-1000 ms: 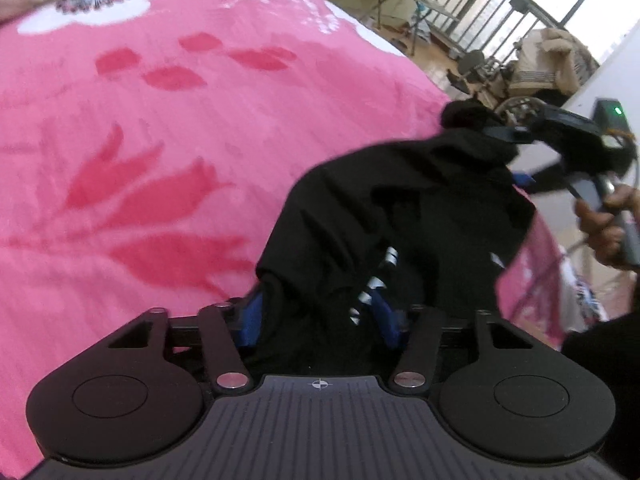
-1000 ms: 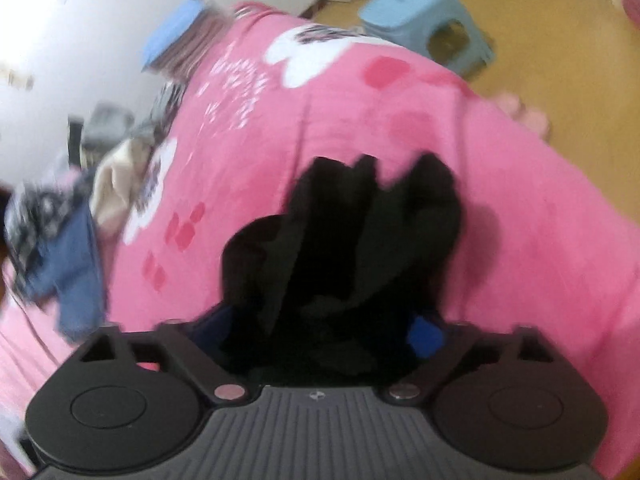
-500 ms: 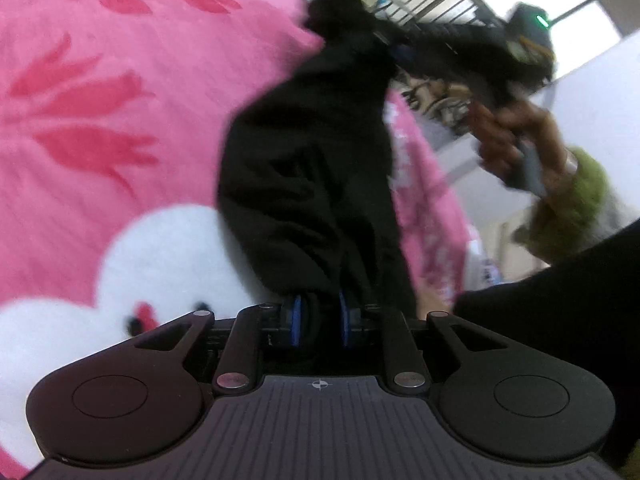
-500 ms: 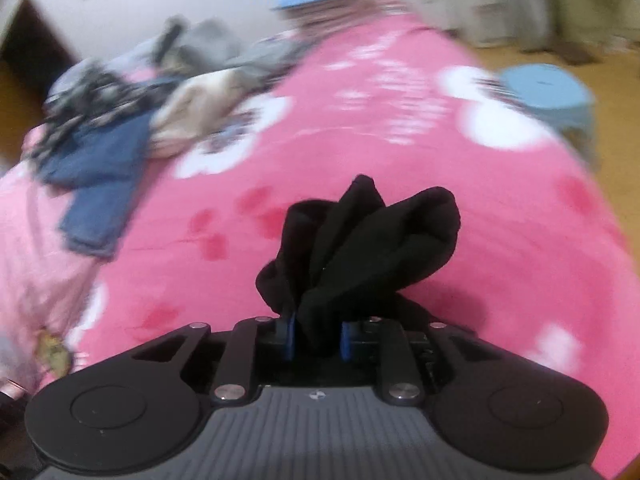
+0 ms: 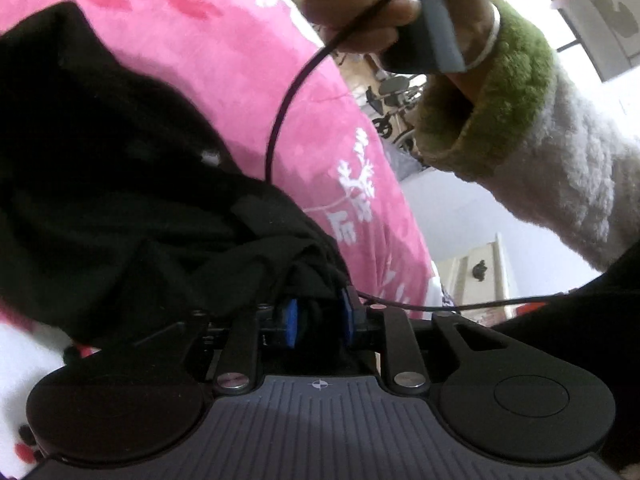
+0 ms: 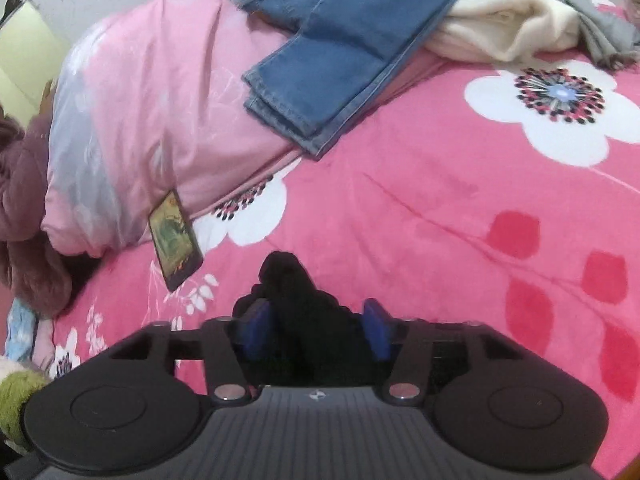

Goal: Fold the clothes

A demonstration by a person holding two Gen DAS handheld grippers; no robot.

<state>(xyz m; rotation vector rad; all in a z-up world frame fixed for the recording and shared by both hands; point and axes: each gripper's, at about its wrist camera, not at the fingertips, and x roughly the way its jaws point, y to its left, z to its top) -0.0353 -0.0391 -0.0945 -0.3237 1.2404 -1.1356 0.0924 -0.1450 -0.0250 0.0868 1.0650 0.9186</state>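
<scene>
A black garment [image 5: 120, 200] lies bunched on the pink flowered blanket [image 5: 248, 60] and fills the left of the left wrist view. My left gripper [image 5: 318, 320] has a wad of that cloth packed between its blue pads; its jaws are opening slightly. A person's hand [image 5: 352, 0] with a green-cuffed sleeve [image 5: 500, 92] holds the other gripper's handle just above. In the right wrist view, my right gripper [image 6: 316, 328] is opening, its pads wide apart. A hump of the black garment [image 6: 296, 292] stands loose between them.
Folded blue jeans [image 6: 340, 60], a cream garment [image 6: 508, 28] and grey clothes lie at the far side of the bed. A phone [image 6: 176, 240] leans on a pale pink quilt [image 6: 152, 100]. A black cable [image 5: 280, 112] hangs across the left wrist view.
The right gripper swept across the bed carrying the black cloth, rolled, and its clamped jaws have spread apart. The person's hand has come close above the left gripper, which still pinches cloth.
</scene>
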